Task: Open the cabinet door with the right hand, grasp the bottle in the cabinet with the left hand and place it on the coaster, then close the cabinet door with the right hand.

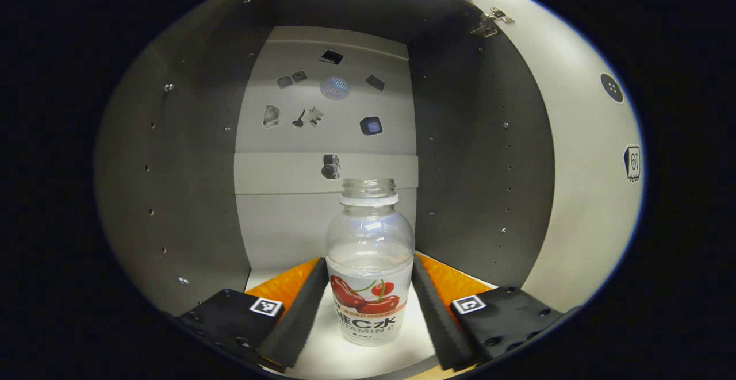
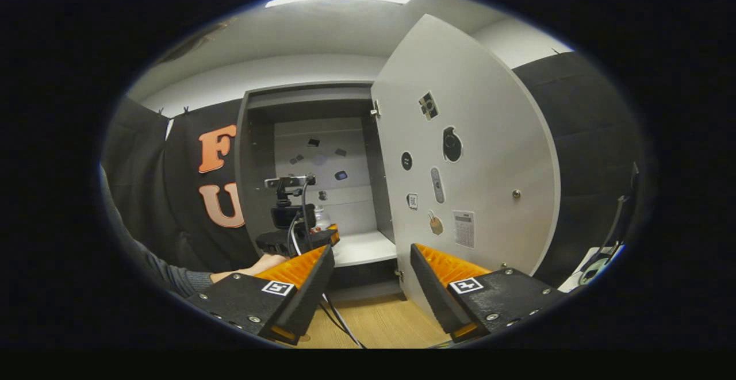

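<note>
bottle [image 1: 370,265] between spread left gripper [image 1: 368,305] fingers, seemingly untouched | right gripper [image 2: 371,288] spread

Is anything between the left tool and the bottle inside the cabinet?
Nothing visible. The bottle stands upright on the cabinet floor between the left tool's open fingers, with gaps on both sides. The door is swung wide open.

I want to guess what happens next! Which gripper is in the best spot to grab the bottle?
Left. The left gripper is inside the cabinet, open, with the bottle between its fingers. The right gripper is outside, by the open door.
</note>
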The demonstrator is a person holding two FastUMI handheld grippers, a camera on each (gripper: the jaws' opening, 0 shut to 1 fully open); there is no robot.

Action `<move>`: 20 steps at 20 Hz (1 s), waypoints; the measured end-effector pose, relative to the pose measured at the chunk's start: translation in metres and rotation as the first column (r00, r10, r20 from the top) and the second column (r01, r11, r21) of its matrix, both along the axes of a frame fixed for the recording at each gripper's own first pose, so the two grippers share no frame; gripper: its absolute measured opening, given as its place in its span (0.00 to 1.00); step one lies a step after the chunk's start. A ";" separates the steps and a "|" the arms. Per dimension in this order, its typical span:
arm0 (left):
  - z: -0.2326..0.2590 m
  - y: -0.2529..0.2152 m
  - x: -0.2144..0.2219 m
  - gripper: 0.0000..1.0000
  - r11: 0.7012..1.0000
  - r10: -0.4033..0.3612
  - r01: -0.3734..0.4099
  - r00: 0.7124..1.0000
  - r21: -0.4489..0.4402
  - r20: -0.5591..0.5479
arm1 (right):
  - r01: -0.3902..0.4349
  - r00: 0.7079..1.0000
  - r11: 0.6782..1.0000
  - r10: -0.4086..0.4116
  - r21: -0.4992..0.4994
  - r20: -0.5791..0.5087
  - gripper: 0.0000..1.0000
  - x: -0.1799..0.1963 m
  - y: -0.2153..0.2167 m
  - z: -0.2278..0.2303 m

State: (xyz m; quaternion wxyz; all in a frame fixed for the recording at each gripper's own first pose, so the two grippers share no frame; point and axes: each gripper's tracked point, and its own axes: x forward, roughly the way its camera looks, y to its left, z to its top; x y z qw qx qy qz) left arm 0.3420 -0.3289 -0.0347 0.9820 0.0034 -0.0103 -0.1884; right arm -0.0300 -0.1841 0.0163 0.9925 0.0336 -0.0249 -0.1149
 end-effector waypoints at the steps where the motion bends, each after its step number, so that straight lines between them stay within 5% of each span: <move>1: 0.003 0.001 -0.006 0.85 1.000 -0.002 0.002 1.000 -0.002 0.007 | -0.002 1.000 1.000 0.002 0.003 -0.001 0.83 -0.002 0.000 -0.001; 5: 0.015 0.008 -0.024 0.82 1.000 -0.004 0.005 0.999 -0.013 0.036 | -0.007 1.000 1.000 0.007 0.022 0.009 0.83 -0.016 -0.003 -0.005; 14: 0.032 0.057 -0.139 0.82 1.000 0.013 -0.012 0.995 -0.010 0.095 | -0.091 0.996 0.994 0.090 0.068 0.013 0.83 -0.068 0.001 -0.017; 20: -0.002 0.111 -0.207 0.82 0.995 0.102 -0.101 0.994 -0.027 0.044 | -0.166 0.986 0.984 0.166 0.067 0.000 0.83 -0.104 0.009 -0.027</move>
